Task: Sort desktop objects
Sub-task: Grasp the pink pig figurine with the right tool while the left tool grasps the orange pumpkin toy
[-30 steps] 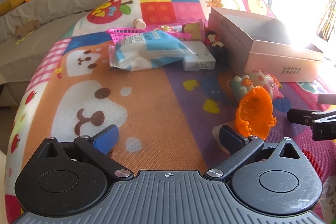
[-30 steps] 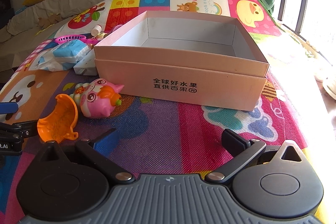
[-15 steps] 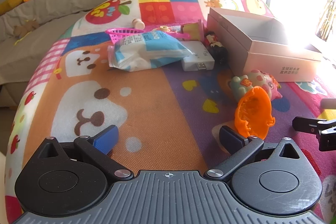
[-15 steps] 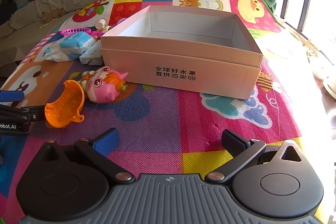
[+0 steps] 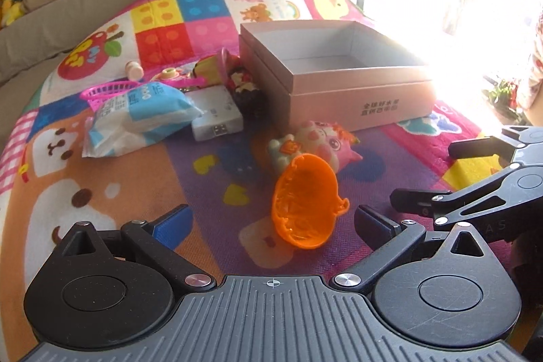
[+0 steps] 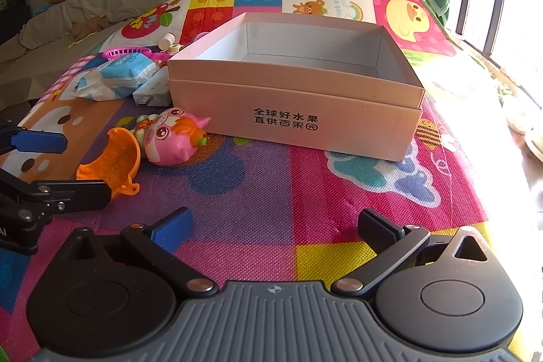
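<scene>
An orange plastic scoop (image 5: 305,202) (image 6: 113,158) lies on the colourful mat, leaning against a pink pig toy (image 5: 322,145) (image 6: 173,138). My left gripper (image 5: 273,221) is open, and the scoop's near end sits between its fingertips. In the right wrist view the left gripper's black finger (image 6: 68,192) is right at the scoop's edge. An open pink cardboard box (image 5: 356,94) (image 6: 292,117) stands behind the toys and holds nothing visible. My right gripper (image 6: 275,224) hovers open over bare mat in front of the box, holding nothing, close beside the left one.
Left of the box lie a blue-white wipes pack (image 5: 135,114) (image 6: 115,73), a white charger block (image 5: 217,117), a pink basket (image 5: 108,90), a small bottle (image 5: 133,69) and a dark doll (image 5: 242,87). A sofa with plush toys runs behind. Bright window glare fills the right.
My left gripper has swung right and forward, so the scoop now sits between its fingertips. The right gripper has come closer alongside it. Both stay open.
</scene>
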`<state>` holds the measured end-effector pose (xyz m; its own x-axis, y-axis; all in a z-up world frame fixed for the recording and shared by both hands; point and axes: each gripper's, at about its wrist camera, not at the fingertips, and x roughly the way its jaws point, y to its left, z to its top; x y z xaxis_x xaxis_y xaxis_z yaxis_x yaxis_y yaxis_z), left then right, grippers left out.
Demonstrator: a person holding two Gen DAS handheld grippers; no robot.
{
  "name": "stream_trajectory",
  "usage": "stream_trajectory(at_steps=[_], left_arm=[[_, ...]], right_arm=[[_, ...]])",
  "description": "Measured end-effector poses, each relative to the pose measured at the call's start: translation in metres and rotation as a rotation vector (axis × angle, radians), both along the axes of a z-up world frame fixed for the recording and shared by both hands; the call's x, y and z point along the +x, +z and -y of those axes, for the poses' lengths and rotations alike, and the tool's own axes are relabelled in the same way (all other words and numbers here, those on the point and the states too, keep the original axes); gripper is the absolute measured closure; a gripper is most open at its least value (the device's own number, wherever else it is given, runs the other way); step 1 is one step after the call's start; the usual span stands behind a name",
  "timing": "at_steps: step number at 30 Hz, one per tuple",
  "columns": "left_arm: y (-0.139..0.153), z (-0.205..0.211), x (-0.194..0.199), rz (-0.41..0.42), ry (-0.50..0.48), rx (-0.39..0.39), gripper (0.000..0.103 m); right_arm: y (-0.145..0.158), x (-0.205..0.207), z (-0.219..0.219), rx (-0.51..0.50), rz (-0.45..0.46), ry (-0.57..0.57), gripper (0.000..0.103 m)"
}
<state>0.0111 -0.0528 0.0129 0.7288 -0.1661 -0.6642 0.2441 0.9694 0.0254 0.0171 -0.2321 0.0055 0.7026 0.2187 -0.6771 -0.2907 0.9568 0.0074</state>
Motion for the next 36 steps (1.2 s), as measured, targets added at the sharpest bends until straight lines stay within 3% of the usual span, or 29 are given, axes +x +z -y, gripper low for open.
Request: stream_trajectory(at_steps=[3,7,11,15,21,22,25,28,31,34,36], left_arm=[[-0.002,-0.006,0.002,0.029,0.062,0.065,0.000],[0.000,-0.037,0.004,0.071,0.224,0.151,0.000],[-0.004,-0.072,0.004,0.028,0.329,0.148,0.000],[-0.006,-0.087,-0.001,0.019,0.357,0.089,0.000],[-0.008,-0.088,-0.003,0.012,0.361,0.068,0.000],[-0.008,-0.088,-0.003,0.010,0.361,0.061,0.000],[-0.008,-0.091,-0.005,0.010,0.361,0.042,0.000],[-0.007,-0.094,-0.008,0.022,0.340,0.007,0.000],[-0.001,-0.090,-0.015,0.063,0.245,-0.029,0.000],[0.002,-0.075,-0.013,0.054,0.140,-0.062,0.000],[0.001,-0.063,-0.005,0.039,0.124,-0.063,0.000]], right_arm=[[0.000,0.000,0.000,0.000,0.001,0.001,0.000],[0.001,0.001,-0.001,-0.003,-0.002,0.000,0.000],[0.006,0.004,-0.009,-0.017,-0.005,0.014,0.000],[0.019,0.012,-0.029,0.049,0.008,0.050,0.000],[0.028,0.035,-0.080,0.065,0.023,0.103,0.000],[0.026,0.039,-0.085,0.059,0.020,0.100,0.004],[0.019,0.050,-0.093,0.040,-0.014,0.097,0.031],[0.021,0.043,-0.083,0.044,-0.001,0.081,0.035],[0.026,0.025,-0.064,0.029,0.033,0.066,0.036],[0.029,0.011,-0.038,0.046,0.011,0.038,0.036],[0.030,0.003,-0.024,0.052,-0.001,0.009,0.036]])
